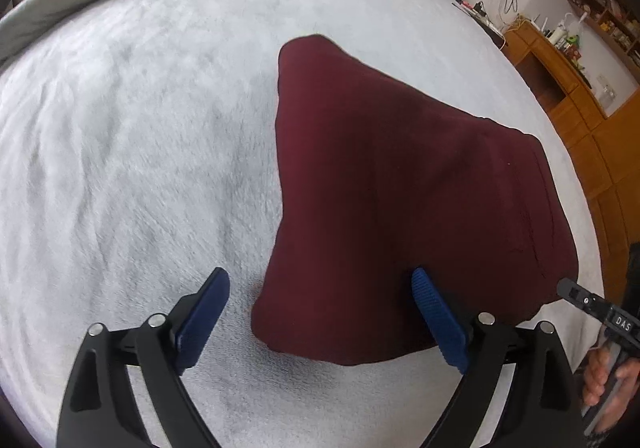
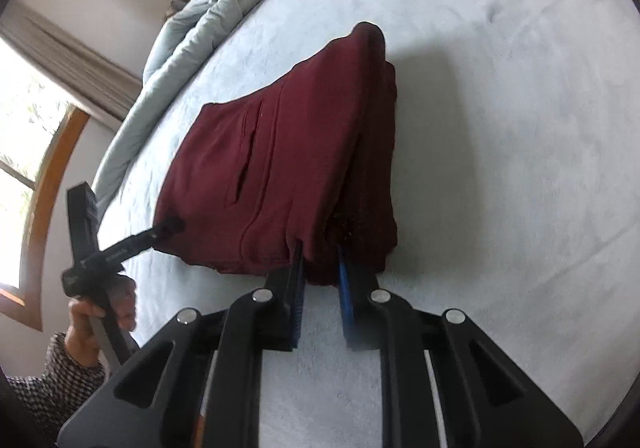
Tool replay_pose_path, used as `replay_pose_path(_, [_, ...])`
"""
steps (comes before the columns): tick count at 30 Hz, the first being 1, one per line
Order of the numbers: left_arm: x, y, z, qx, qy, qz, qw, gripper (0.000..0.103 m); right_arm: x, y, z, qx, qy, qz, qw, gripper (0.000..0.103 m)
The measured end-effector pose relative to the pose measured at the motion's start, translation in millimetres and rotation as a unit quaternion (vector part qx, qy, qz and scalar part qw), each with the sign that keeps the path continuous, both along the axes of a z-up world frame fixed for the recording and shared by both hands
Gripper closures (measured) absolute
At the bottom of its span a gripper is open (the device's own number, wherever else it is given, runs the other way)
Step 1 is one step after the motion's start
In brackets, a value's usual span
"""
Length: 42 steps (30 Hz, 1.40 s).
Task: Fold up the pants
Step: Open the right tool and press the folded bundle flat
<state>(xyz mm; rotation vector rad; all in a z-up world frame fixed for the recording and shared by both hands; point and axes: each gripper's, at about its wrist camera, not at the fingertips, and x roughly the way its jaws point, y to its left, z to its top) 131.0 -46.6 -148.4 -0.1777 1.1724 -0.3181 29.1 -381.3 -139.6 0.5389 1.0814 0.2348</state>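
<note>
Maroon knit fabric fills the centre and right of the left wrist view: the dark red folded pants (image 1: pixel 400 188) lie as a layered stack on the pale grey plush bed cover (image 1: pixel 140 148). The left gripper (image 1: pixel 320 318), at the lower edge of the frame, stands wide apart and holds nothing; its right blue pad (image 1: pixel 438 322) overlaps the stack's near edge. Risk: a closing or sweeping motion here could snag the top layer and undo the fold. The right gripper's tip appears at the lower right of the frame.

In the right wrist view the pants (image 2: pixel 288 160) sit at centre frame. The right gripper (image 2: pixel 320 280) is pinched down on the near edge of the stack, fabric between its pads. Risk: lifting by this one point could let the loose layers slide apart. No containers appear in either view.
</note>
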Motion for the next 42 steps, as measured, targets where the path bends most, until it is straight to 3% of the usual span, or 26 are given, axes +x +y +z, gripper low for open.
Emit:
replay_pose_path(5, [-5.9,3.1,16.5,0.003,-0.007,0.005,1.0,0.012,-2.7,3.3,17.0,0.008,-0.01,-0.004,1.0,0.076])
replay_pose_path(10, [-16.0,-2.6,43.7,0.033,-0.032,0.0,0.999,0.011,-10.5,13.4,51.5,-0.013,-0.039,0.0,0.999,0.076])
replay_pose_path(14, [-16.6,-11.8,46.1,0.051,-0.042,-0.001,0.9978,0.01,-1.9,34.9,63.1,-0.051,-0.057,0.014,0.997,0.076])
replay_pose_path(19, [-10.3,-17.5,26.6,0.055,-0.022,0.004,0.9982,0.01,8.7,45.3,39.4,-0.067,-0.03,0.018,0.997,0.077])
replay_pose_path(24, [-0.8,-15.9,-0.1,0.044,0.018,0.005,0.9989,0.009,10.0,36.6,13.2,-0.071,-0.008,-0.003,0.997,0.092])
replay_pose_path(27, [-2.9,-13.4,7.8,0.041,0.01,0.01,0.9991,0.009,8.3,30.8,16.2,-0.047,-0.016,-0.014,0.999,0.091])
replay_pose_path(29, [-11.3,-14.9,24.4,0.062,-0.017,0.008,0.9979,0.01,3.8,32.1,25.4,-0.047,-0.024,-0.019,0.998,0.086])
replay_pose_path(31, [-19.0,-15.3,37.4,0.069,-0.031,0.004,0.9972,0.01,-3.0,39.8,41.6,-0.068,-0.038,-0.018,0.997,0.067])
replay_pose_path(33, [-30.1,-13.7,53.8,0.074,-0.043,0.006,0.9963,0.006,-11.4,50.5,58.3,-0.097,-0.048,-0.016,0.994,0.064])
replay_pose_path(35, [-39.6,-12.4,66.5,0.072,-0.054,0.009,0.9959,0.004,-18.0,57.1,68.6,-0.115,-0.049,-0.022,0.992,0.049])
replay_pose_path(36, [-43.6,-11.8,72.0,0.072,-0.058,0.009,0.9957,0.004,-22.3,59.5,74.1,-0.12,-0.052,-0.027,0.991,0.033])
replay_pose_path(38, [-51.6,-11.2,83.1,0.082,-0.063,0.012,0.9945,0.004,-28.9,64.5,83.0,-0.125,-0.057,-0.023,0.99,0.03])
replay_pose_path(40, [-58.9,-11.9,92.0,0.09,-0.067,0.007,0.9936,0.004,-34.4,68.8,88.7,-0.129,-0.057,-0.023,0.99,0.01])
replay_pose_path(42, [-63.0,-12.6,98.9,0.1,-0.069,0.004,0.9926,0.004,-40.4,73.4,94.0,-0.135,-0.051,-0.021,0.989,0.01])
